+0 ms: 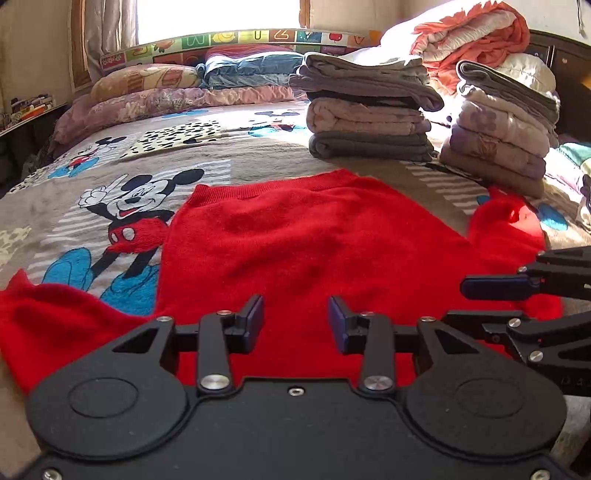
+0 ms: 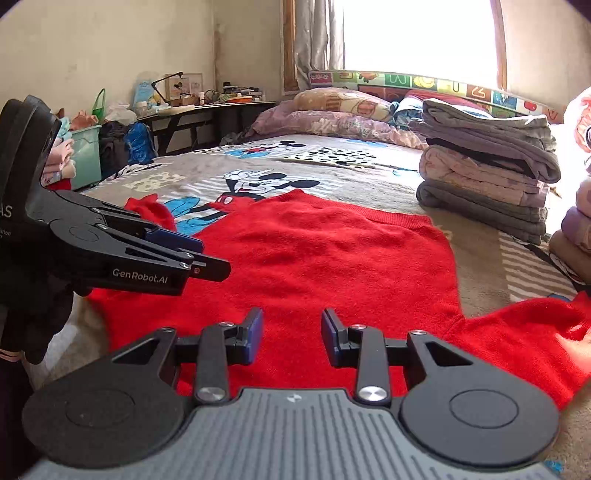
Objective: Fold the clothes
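Observation:
A red knitted sweater (image 1: 306, 240) lies flat on the bed, hem toward the far side, sleeves spread out left (image 1: 48, 317) and right (image 1: 513, 229). My left gripper (image 1: 295, 321) hovers open over the sweater's near edge, nothing between its fingers. My right gripper (image 2: 291, 332) is open too, just above the near part of the sweater (image 2: 325, 258). The right gripper shows at the right in the left wrist view (image 1: 491, 310). In the right wrist view the left gripper (image 2: 207, 254) comes in from the left, held by a gloved hand (image 2: 40, 325).
Two stacks of folded clothes (image 1: 369, 118) (image 1: 506, 125) stand on the far right of the bed. Pillows (image 1: 147, 92) and bundled quilts (image 1: 472, 33) line the headboard. A cartoon-mouse bedspread (image 1: 122, 206) covers the bed. A cluttered desk (image 2: 207, 103) and green bin (image 2: 86, 155) stand at the left wall.

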Available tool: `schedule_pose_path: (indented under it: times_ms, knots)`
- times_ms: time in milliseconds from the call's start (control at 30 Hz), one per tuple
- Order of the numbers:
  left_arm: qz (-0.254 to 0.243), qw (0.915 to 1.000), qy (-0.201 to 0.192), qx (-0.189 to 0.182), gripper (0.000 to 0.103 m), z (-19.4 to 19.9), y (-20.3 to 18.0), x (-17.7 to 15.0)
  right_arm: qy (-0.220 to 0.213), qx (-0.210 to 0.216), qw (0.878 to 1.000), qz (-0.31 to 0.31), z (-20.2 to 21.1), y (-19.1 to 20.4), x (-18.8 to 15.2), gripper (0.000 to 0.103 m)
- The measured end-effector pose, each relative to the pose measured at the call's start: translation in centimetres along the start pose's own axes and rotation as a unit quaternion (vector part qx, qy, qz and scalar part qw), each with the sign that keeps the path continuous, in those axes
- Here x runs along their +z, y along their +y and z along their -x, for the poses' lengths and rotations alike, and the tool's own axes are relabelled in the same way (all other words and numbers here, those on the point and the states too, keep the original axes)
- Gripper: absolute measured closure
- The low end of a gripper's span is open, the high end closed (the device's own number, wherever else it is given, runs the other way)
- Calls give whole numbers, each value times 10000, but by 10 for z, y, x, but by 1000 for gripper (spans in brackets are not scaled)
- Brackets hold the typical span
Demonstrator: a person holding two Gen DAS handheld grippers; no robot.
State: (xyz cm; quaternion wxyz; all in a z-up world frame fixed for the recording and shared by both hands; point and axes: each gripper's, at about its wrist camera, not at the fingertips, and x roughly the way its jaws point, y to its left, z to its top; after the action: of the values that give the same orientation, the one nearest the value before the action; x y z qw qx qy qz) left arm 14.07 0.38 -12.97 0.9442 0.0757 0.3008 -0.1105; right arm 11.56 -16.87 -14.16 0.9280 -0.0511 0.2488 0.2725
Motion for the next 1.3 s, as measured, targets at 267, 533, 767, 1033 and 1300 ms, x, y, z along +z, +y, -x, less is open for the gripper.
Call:
schedule_pose_path:
  times_ms: [267,533,767,1033,1300]
  knots:
    - [-757,9954,-362,454,64,36,-44,-56,142,-343,9976,581,34,38,-40,64]
    - [-111,9948,-586,828,57,55,-33,-61,166,-413,9979,478,42,40,-65,48]
    - [735,9943,-220,745,57,46,10,-71,80,-504,9987,39,62,26,-76,48]
    - [939,9915,-275,863,52,40,25,-77,-58,-501,9893,-1372,81,-12,-86,48]
    - [178,9950,-767,609,52,60,-27,-58,-389,-138,9059,-4214,87,-93,-106,47]
